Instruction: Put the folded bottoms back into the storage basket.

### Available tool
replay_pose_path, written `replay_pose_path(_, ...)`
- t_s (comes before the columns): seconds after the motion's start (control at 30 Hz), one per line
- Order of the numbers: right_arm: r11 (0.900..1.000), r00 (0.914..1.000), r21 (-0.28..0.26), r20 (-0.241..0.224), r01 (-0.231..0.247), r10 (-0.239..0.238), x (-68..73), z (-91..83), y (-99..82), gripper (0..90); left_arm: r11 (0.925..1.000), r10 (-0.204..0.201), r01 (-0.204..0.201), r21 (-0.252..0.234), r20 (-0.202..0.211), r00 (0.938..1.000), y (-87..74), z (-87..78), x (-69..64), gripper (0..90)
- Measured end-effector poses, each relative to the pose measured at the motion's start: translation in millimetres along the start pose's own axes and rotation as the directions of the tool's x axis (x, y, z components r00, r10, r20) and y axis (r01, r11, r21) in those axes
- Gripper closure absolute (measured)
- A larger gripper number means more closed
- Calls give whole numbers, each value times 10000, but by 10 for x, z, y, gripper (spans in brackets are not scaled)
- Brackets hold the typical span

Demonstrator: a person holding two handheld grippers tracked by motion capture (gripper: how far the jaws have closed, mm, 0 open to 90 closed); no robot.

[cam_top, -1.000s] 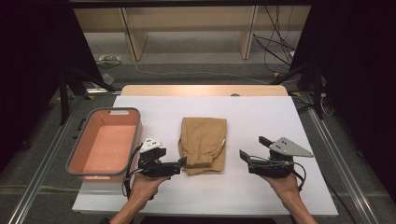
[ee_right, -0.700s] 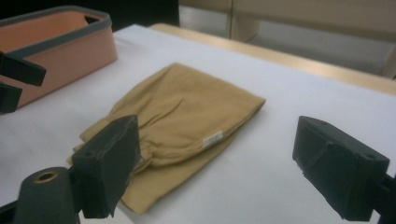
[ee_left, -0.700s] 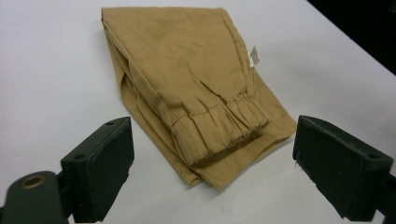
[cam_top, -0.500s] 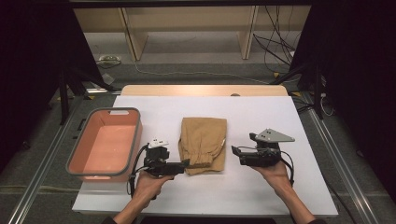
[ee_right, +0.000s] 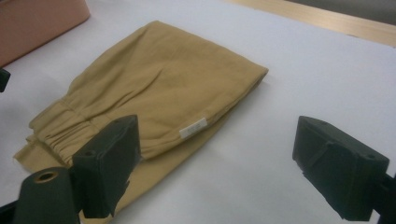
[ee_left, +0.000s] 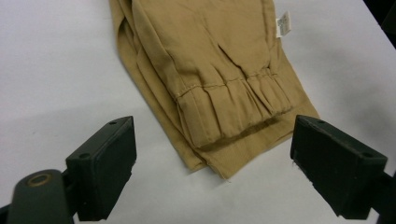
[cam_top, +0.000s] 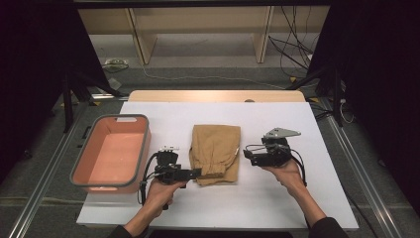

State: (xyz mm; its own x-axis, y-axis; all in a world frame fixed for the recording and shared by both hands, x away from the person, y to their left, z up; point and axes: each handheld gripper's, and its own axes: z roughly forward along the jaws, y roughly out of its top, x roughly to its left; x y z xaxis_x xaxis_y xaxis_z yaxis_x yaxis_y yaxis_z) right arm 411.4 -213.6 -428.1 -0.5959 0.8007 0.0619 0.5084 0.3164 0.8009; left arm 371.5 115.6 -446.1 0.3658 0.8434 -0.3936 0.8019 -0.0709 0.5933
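Note:
A folded tan garment (cam_top: 216, 152) with an elastic hem lies in the middle of the white table (cam_top: 297, 208). My left gripper (cam_top: 197, 173) is at its near left corner, open, its jaws either side of the gathered hem (ee_left: 233, 116). A small white label (ee_right: 193, 128) is sewn on the cloth's right edge. My right gripper (cam_top: 245, 154) hovers just beside that right edge, open, pointing left at the garment (ee_right: 154, 93). Neither gripper holds anything.
A salmon-pink bin (cam_top: 113, 151) with a grey rim stands on the table's left side, close to my left hand. Bare white surface lies right of and in front of the garment. A wooden shelf frame (cam_top: 198, 29) and cables sit beyond the table.
Both grippers have moved inward toward the garment. The left one has reached its near left corner, and the right one has come up and left to its right edge.

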Motion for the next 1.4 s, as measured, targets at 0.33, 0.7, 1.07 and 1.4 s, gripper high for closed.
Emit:
replay_pose_path(0.33, 9960, 9980, 631, 1, -631, 632, -140, 244, 154, 161, 9993, -92, 101, 359, -249, 9996, 29, 123, 59, 146)
replay_pose_path(0.7, 9911, 9971, 1095, 200, -754, 736, -203, 470, 279, 162, 9974, -366, 391, 612, -411, 9985, 59, 212, 132, 163)
replay_pose_path(1.07, 9853, 9968, 1543, 443, -726, 665, -252, 621, 356, 162, 9940, -418, 456, 999, -400, 9983, 82, 338, 147, 176)
replay_pose_path(1.4, 9821, 9948, 1654, 612, -903, 812, -285, 716, 394, 163, 9903, -519, 548, 1279, -262, 9983, 94, 404, 160, 222)
